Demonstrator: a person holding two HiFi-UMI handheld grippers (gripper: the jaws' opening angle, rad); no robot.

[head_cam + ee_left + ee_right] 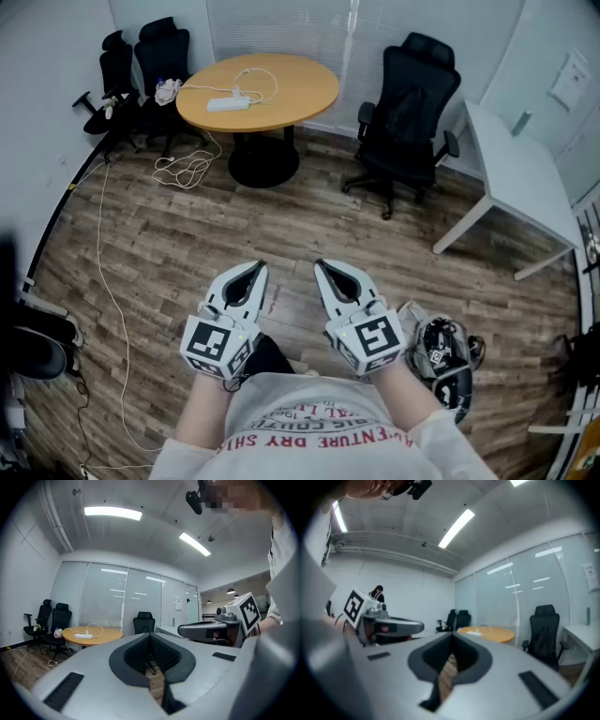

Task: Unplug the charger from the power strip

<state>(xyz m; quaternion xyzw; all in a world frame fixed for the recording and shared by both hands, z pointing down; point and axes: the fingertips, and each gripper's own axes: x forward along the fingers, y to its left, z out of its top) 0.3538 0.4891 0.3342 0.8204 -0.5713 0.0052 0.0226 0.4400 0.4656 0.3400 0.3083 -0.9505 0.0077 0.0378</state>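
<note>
A white power strip (228, 104) lies on the round wooden table (300, 89) far across the room. A small white charger (236, 93) stands plugged into it, and its thin white cable (261, 79) loops over the tabletop. The left gripper view shows the strip (82, 635) and charger (87, 631) small and far off. My left gripper (254, 268) and right gripper (324, 266) are held side by side close to my body, pointing level toward the table. Both are shut and empty, their tips meeting in the left gripper view (150, 635) and the right gripper view (452, 637).
Black office chairs stand left of the table (141, 66) and at its right (408, 112). A white desk (520, 178) lines the right wall. White cable (108, 281) trails over the wood floor on the left, coiled near the table foot (186, 169). A dark bag (445, 356) lies by my right side.
</note>
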